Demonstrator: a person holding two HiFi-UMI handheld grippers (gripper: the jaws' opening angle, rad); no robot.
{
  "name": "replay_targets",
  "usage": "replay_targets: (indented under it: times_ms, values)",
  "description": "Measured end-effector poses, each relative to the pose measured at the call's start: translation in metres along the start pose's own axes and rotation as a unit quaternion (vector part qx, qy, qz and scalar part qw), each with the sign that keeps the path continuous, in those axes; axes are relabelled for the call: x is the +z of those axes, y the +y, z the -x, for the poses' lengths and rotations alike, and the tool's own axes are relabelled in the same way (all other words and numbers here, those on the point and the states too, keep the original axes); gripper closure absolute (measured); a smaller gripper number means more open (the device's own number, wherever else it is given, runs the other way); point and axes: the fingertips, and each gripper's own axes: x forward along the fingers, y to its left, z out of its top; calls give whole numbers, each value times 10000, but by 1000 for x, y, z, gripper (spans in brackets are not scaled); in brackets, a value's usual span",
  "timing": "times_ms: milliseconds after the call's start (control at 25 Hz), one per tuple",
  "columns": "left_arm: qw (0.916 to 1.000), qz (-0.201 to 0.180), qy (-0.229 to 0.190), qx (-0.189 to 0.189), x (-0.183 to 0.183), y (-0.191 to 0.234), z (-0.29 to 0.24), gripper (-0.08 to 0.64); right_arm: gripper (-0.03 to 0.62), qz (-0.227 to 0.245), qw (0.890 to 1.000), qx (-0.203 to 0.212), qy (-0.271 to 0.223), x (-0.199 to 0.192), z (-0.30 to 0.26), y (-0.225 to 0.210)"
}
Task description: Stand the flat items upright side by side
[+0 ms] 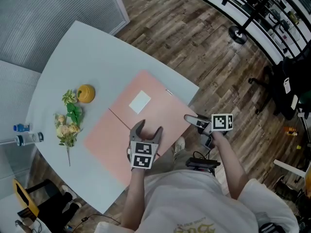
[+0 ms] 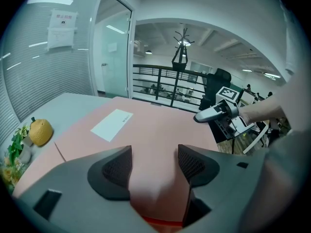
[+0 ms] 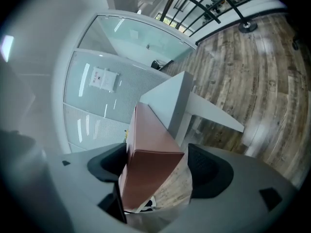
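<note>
Two flat pink boards lie side by side on the pale table (image 1: 73,57): the far one (image 1: 158,93) carries a white card (image 1: 140,102), the near one (image 1: 104,137) is bare. My left gripper (image 1: 147,126) hovers open over the boards' near edge, and the pink surface (image 2: 150,125) runs up between its pads (image 2: 116,171). My right gripper (image 1: 190,119) is at the far board's right corner, beyond the table edge. Its jaws stand wide, with the board's thick pink corner (image 3: 150,149) between them. The corner lies close to the left pad, with a gap to the right pad.
At the table's left lie an orange fruit-like ornament (image 1: 86,93), a bunch of flowers (image 1: 68,123) and a bottle (image 1: 28,138). Wooden floor and cables (image 1: 201,163) are below the right gripper. A glass partition (image 2: 48,57) stands behind the table.
</note>
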Motion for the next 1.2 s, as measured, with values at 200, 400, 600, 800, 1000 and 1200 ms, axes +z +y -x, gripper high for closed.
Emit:
replay_targets:
  times_ms: [200, 400, 600, 800, 1000, 1200]
  values:
    - [10000, 37, 18, 46, -1, 2, -1, 270, 210, 15, 9998, 141, 116, 0, -2, 0]
    - [9999, 71, 94, 126, -2, 4, -2, 288, 213, 349, 9991, -64, 214, 2, -1, 1]
    - [9998, 51, 139, 159, -4, 5, -3, 288, 212, -93, 9989, 267, 379, -3, -7, -2]
    - [9997, 53, 159, 164, -3, 5, -2, 287, 213, -204, 9986, 314, 380, -4, -6, 1]
    - [9997, 79, 172, 172, -5, 5, -3, 288, 222, 88, 9994, 130, 324, -2, -5, 1]
    - [9997, 131, 158, 135, -5, 6, -4, 288, 222, 201, 9997, 66, 103, 0, -3, 5]
